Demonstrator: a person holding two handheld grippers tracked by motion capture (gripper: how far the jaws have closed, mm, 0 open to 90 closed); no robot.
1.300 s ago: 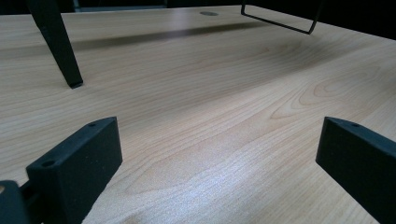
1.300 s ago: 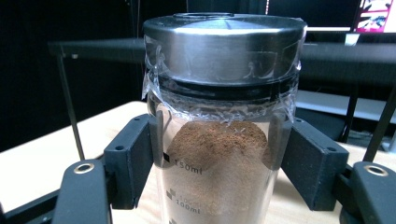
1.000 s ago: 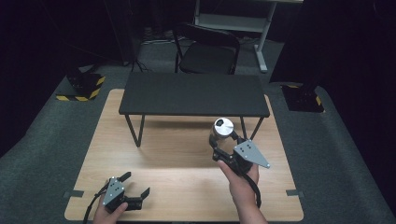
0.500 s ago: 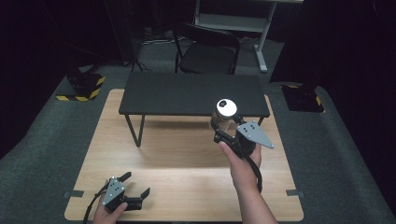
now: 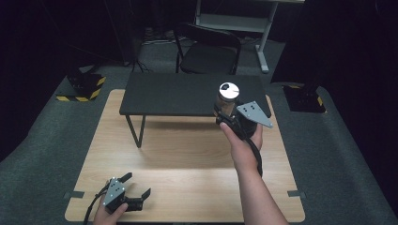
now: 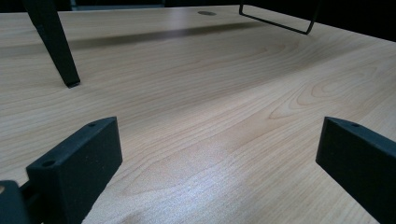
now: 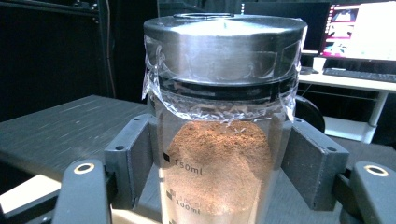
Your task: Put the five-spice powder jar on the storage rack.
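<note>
A clear measuring jar [image 7: 219,154] with brown powder inside and a silver lid [image 5: 229,89] is held upright in the air by my right gripper [image 5: 228,112], shut on its body. In the high view it hovers over the front right part of the low black table [image 5: 178,96]. The right gripper view shows both jaws pressed against the jar's sides at the 150 ml mark. My left gripper [image 5: 136,188] rests open on the wooden tabletop [image 5: 187,159] near the front left corner, with nothing between its jaws, as the left gripper view confirms [image 6: 215,154].
The low black table stands on thin metal legs [image 6: 53,42] at the back of the wooden tabletop. A black chair [image 5: 209,51] and a white desk frame [image 5: 234,21] stand behind. Black boxes with yellow-striped edges [image 5: 82,86] sit on the grey floor.
My right gripper has lifted the jar and carried it away from the person, from above the wooden top to over the black table's front edge. The left gripper has stayed put.
</note>
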